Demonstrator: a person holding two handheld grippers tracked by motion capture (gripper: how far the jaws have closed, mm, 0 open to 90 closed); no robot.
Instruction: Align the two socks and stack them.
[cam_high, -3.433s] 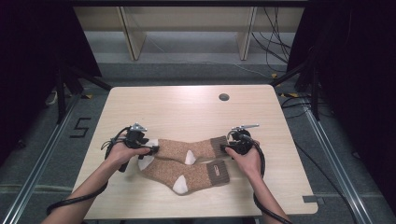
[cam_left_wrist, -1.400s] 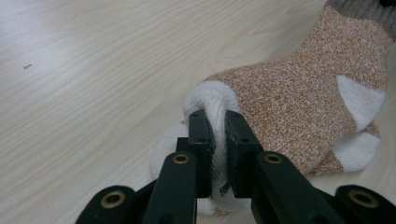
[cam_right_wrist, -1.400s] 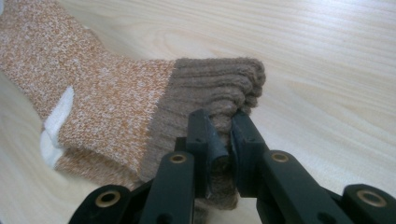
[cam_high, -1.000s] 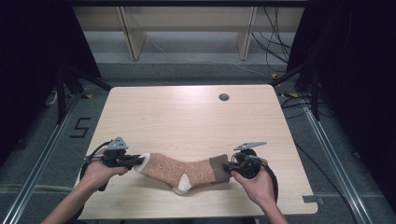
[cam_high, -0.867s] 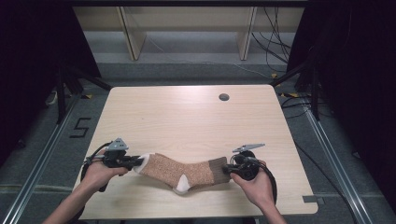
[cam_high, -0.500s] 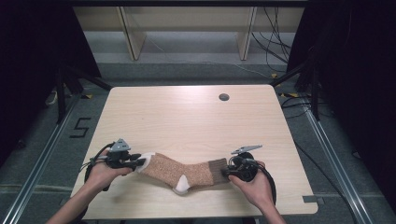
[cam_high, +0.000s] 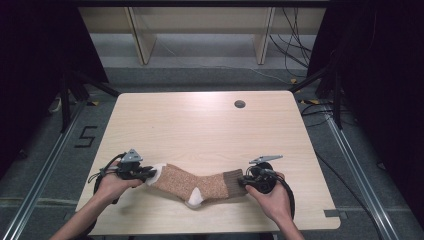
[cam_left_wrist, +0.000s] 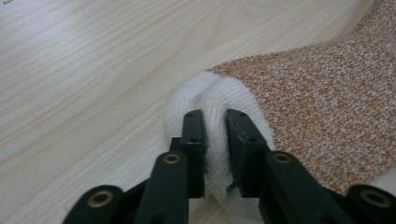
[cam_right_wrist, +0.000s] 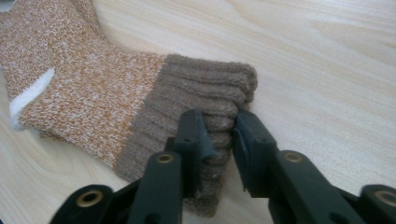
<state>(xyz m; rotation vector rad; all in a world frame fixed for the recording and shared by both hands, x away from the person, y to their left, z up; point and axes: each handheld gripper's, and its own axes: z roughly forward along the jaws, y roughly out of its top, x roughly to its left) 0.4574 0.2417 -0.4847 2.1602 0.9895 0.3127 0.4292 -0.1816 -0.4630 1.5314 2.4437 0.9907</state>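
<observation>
**Two socks now lie as one, pinched at both ends**

Stacked and dragged toward the near edge — that is the change: earlier the two socks sat side by side in a shallow V farther up the desk (cam_high: 200, 125), and now they read as a single flat shape, one on the other, lower down. The pair of socks (cam_high: 197, 182) runs left to right across the desk, white toe at the left, ribbed brown cuff at the right, white heel patch bulging toward the person.

Left tongs (cam_left_wrist: 215, 133) sit right at the toe and squeeze the thick white knit into a fold between the jaws; they have just been closing. Right tongs (cam_right_wrist: 219, 135) meet the cuff end-on, jaws also just closing, with a ridge of the brown ribbing between them, the left jaw on it, a sliver of gap at the right.

So each hand owns its own end, long axis strung between them. Soft stuff: speckled orange-and-white body, chunky weave, floppy. The wood-grain top looks smooth and pale.
</observation>
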